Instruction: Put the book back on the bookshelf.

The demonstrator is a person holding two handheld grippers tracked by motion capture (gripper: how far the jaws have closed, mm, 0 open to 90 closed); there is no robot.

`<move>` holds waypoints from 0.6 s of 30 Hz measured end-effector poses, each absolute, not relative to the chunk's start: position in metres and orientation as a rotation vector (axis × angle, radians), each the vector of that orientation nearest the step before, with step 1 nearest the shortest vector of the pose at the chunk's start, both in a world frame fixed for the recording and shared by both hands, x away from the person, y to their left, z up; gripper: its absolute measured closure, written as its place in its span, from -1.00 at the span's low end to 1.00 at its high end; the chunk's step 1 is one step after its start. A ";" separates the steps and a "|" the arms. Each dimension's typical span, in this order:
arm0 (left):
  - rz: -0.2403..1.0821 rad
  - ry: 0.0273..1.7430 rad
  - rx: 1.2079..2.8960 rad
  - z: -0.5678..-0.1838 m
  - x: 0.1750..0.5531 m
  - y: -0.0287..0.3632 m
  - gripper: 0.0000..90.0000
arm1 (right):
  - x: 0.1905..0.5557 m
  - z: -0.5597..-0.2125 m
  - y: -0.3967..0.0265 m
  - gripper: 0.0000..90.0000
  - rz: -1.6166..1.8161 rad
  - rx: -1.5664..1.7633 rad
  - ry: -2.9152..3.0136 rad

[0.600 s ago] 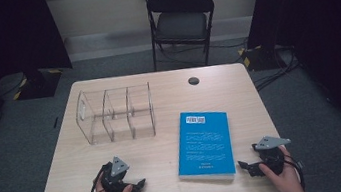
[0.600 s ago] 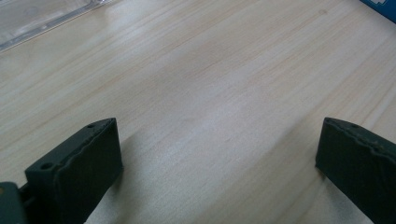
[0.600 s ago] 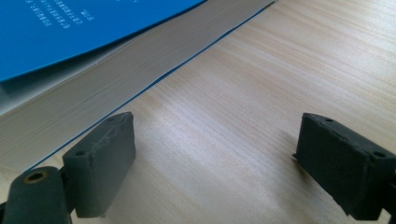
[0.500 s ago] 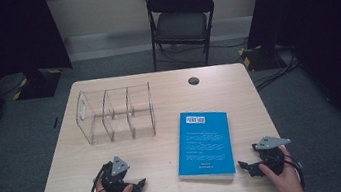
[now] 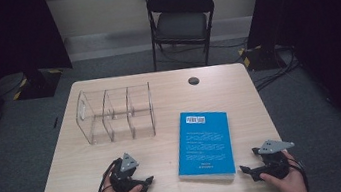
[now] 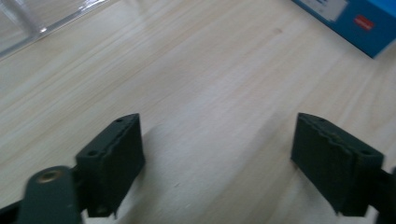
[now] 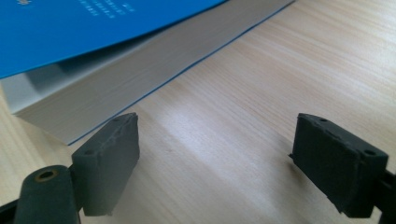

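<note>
The left gripper point(image 5: 146, 182) rests on the table point(image 5: 68, 171), its fingers point(image 6: 112, 158) apart with only bare wood between them. The blue book point(image 5: 204, 143) lies flat between both grippers. The right gripper point(image 5: 244, 170) has fingers point(image 7: 109, 156) apart, the book's corner just beyond its left finger.

- My right gripper point(image 7: 217, 158) sits low over the wooden table point(image 7: 289, 70), jaws spread wide with nothing but bare wood between them.
- I see a blue book point(image 7: 93, 28) lying flat ahead and to the left, its pale page edges facing me.
- Its near corner comes just beside my left jaw; I can't tell whether they touch.
- The cover lifts slightly off the pages at that corner.
</note>
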State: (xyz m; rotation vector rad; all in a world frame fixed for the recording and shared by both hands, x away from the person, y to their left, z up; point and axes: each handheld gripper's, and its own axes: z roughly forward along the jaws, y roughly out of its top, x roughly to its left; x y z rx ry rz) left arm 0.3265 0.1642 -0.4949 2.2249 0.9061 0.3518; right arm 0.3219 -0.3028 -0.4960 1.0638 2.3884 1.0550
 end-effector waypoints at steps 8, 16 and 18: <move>0.326 0.855 2.258 -0.494 0.321 0.148 -0.66 | 0.315 -0.494 -0.284 -0.68 1.068 0.957 2.480; 0.297 0.817 2.277 -0.493 0.320 0.135 -0.65 | 0.312 -0.494 -0.283 -0.67 1.049 0.946 2.501; 0.303 0.800 2.282 -0.493 0.320 0.133 -0.66 | 0.311 -0.494 -0.285 -0.67 1.050 0.959 2.500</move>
